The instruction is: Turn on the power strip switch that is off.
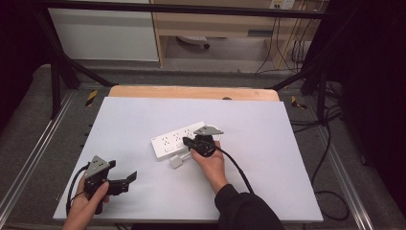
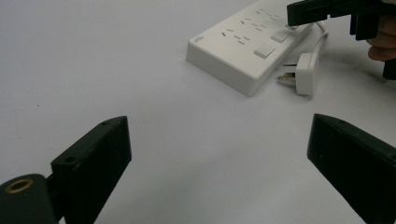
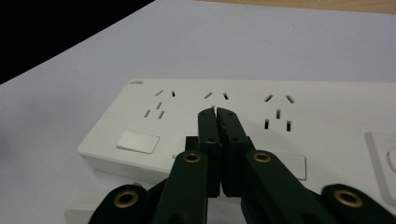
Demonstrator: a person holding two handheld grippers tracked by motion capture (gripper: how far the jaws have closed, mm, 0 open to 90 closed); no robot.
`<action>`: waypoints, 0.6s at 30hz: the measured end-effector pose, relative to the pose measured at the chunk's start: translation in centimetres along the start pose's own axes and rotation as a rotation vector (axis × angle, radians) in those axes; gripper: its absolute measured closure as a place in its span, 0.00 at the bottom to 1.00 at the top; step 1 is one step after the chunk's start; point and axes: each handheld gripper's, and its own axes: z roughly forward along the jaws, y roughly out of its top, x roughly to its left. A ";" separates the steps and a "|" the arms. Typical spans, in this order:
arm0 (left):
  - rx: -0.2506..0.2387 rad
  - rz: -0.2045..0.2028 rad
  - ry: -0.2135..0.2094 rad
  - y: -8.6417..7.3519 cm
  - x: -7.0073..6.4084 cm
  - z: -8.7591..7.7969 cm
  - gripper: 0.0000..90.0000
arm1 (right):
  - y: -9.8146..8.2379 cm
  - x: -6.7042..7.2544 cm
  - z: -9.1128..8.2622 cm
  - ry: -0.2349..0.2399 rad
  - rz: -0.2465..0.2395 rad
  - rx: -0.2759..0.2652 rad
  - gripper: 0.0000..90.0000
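White power strip: lies near the middle of the pale surface, slightly slanted in the high view; three socket groups on top, rocker switches along its near edge
Plug: white, on its short cord, lies unplugged on the surface just beside the strip's near side; pins point sideways
Right claw: jaws closed together with nothing between them; tips poised over the middle socket group, close to the strip's top; whether they touch it I cannot tell
Left claw: jaws spread wide, empty; held near the surface's front left corner, well apart from the strip
Progress: judged early; closed tips suit pressing a switch or poking at the strip, yet the plug is in no socket and nothing is gripped; any plugging-in remains to be done
Writing: small mark at the strip's top corner, too small to read; no other label legible
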 end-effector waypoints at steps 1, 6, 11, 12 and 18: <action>0.000 0.000 0.000 0.0 0.0 0.0 0.07 | 0.1 0.1 -0.1 0.004 -0.006 -0.002 0.99; 0.001 0.000 -0.002 0.0 0.0 0.0 0.07 | 0.4 0.2 -0.6 0.006 -0.008 -0.015 0.97; 0.001 0.000 -0.001 0.0 0.0 0.0 0.07 | 0.7 0.0 -0.9 0.013 0.001 -0.025 0.93; 0.001 0.001 0.000 0.0 0.0 0.0 0.07 | 0.8 0.0 -1.0 0.017 0.000 -0.029 0.91; 0.002 0.003 0.000 0.0 -0.1 0.0 0.07 | 1.4 0.3 -1.8 0.024 0.005 -0.037 0.78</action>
